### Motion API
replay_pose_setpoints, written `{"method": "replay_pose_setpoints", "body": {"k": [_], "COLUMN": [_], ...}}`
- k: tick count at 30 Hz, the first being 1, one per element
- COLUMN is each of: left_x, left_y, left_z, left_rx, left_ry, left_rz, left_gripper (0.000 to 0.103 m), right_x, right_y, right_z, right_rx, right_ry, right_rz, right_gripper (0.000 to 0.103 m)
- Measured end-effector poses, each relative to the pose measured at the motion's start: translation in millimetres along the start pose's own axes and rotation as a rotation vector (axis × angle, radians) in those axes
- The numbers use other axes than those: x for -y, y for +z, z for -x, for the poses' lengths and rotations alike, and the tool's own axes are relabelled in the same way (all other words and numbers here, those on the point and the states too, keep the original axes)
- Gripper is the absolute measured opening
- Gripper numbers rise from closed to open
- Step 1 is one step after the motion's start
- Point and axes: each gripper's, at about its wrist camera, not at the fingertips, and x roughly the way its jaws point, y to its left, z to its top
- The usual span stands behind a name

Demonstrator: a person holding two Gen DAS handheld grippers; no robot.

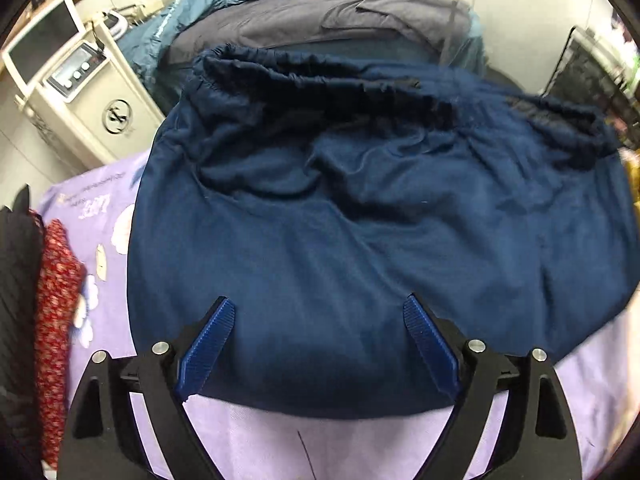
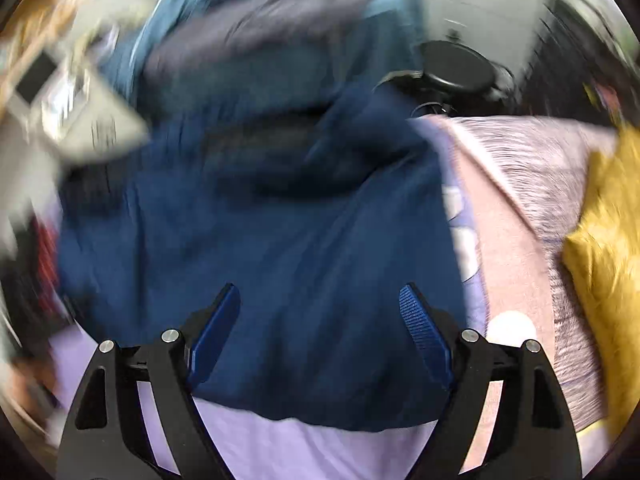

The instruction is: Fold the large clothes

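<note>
Folding large clothes: navy garment laid out, both tools empty

Hovering items first. Left tool (image 1: 318,344): jaws spread wide, blue ribbed pads (image 1: 206,354) clear of any cloth, nothing held. Right tool (image 2: 320,336): likewise wide apart and empty; its view is heavily blurred, so fine detail there cannot be told.

Item: navy garment (image 1: 360,240), large, with a gathered elastic waistband (image 1: 320,84) at the far edge. It lies on the lilac printed bedsheet (image 1: 360,448), its near rounded edge just beneath both tools. Surface rumpled, with soft creases below the waistband.

Handling, as judged: light, limp woven cloth; no stiffness, likely to sag and slide when lifted, not fragile. Best taken at an edge or corner, pinching through all layers; the bunched waistband should give the firmest purchase.

Surroundings: grey and teal bedding (image 1: 320,16) beyond the garment; red patterned cloth (image 1: 56,300) at the left; cream cabinet with a control panel (image 1: 92,104); yellow furry cushion (image 2: 604,260) at the right.
</note>
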Motion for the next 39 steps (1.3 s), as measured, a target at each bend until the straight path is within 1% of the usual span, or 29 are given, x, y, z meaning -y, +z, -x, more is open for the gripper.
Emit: {"method": "replay_pose_setpoints", "body": {"k": [2, 3, 4, 6, 7, 9, 11, 14, 15, 19, 21, 23, 25, 28, 29, 32, 35, 37, 39], "left_x": [4.5, 5.2, 4.9, -1.4, -3.4, -12.3, -18.5, -23.5, -24.4, -31.2, -35.8, -38.3, -38.8, -39.6, -34.8, -32.2, -36.2, -38.6, -33.5], "left_y": [3.8, 6.0, 8.5, 15.8, 19.9, 26.9, 33.2, 40.2, 41.5, 43.4, 44.1, 44.9, 55.1, 56.1, 57.4, 57.1, 56.9, 57.2, 53.9], "left_z": [-9.4, -15.8, -21.9, -34.9, -40.7, -51.8, -60.1, -74.0, -78.6, -94.5, -99.8, -102.6, -105.4, -104.6, -105.3, -99.7, -94.1, -87.7, -76.8], "left_rx": [-0.017, -0.033, -0.050, -0.108, -0.132, -0.168, -0.190, -0.230, -0.242, -0.277, -0.300, -0.316, -0.325, -0.317, -0.312, -0.293, -0.294, -0.295, -0.276], "left_ry": [0.031, 0.048, 0.054, 0.040, 0.030, 0.006, -0.009, -0.018, -0.021, -0.048, -0.065, -0.065, -0.058, -0.042, -0.038, -0.038, -0.050, -0.042, -0.033], "left_rz": [-0.011, -0.014, -0.009, 0.024, 0.043, 0.089, 0.112, 0.121, 0.121, 0.114, 0.120, 0.116, 0.113, 0.108, 0.106, 0.078, 0.075, 0.066, 0.051], "left_gripper": [0.094, 0.098, 0.098, 0.098, 0.098, 0.098, 0.098, 0.099, 0.099, 0.099, 0.099, 0.099, 0.099, 0.099, 0.099, 0.099, 0.099, 0.098, 0.098], "right_x": [-6.4, -7.6, -3.8, 3.7, 6.2, 13.5, 25.8, 51.0, 57.3, 76.5, 92.3, 109.1, 122.9, 152.1, 157.7, 188.0, 220.3, 245.0, 267.0], "right_y": [-6.8, -6.4, -6.0, -2.3, 0.0, 7.5, 13.8, 20.7, 23.0, 24.8, 21.9, 18.6, 13.3, 5.7, 4.1, 0.0, 0.4, -1.9, -8.0], "right_z": [-15.7, -21.5, -28.2, -34.0, -36.1, -41.9, -51.8, -69.6, -73.7, -80.2, -79.7, -77.3, -73.9, -66.9, -65.1, -55.9, -42.5, -27.9, -14.4], "right_rx": [-0.022, -0.027, -0.038, -0.045, -0.045, -0.052, -0.084, -0.158, -0.172, -0.188, -0.183, -0.171, -0.153, -0.127, -0.124, -0.141, -0.174, -0.161, -0.145], "right_ry": [-0.075, -0.092, -0.105, -0.127, -0.134, -0.164, -0.160, -0.126, -0.126, -0.161, -0.164, -0.164, -0.169, -0.171, -0.168, -0.157, -0.160, -0.165, -0.161], "right_rz": [0.035, 0.040, 0.037, 0.030, 0.034, 0.051, 0.031, -0.042, -0.050, -0.019, -0.019, -0.021, -0.017, -0.014, -0.011, 0.000, 0.005, 0.008, 0.019], "right_gripper": [0.082, 0.084, 0.086, 0.091, 0.092, 0.097, 0.097, 0.099, 0.099, 0.099, 0.099, 0.099, 0.099, 0.099, 0.099, 0.099, 0.099, 0.099, 0.099]}}
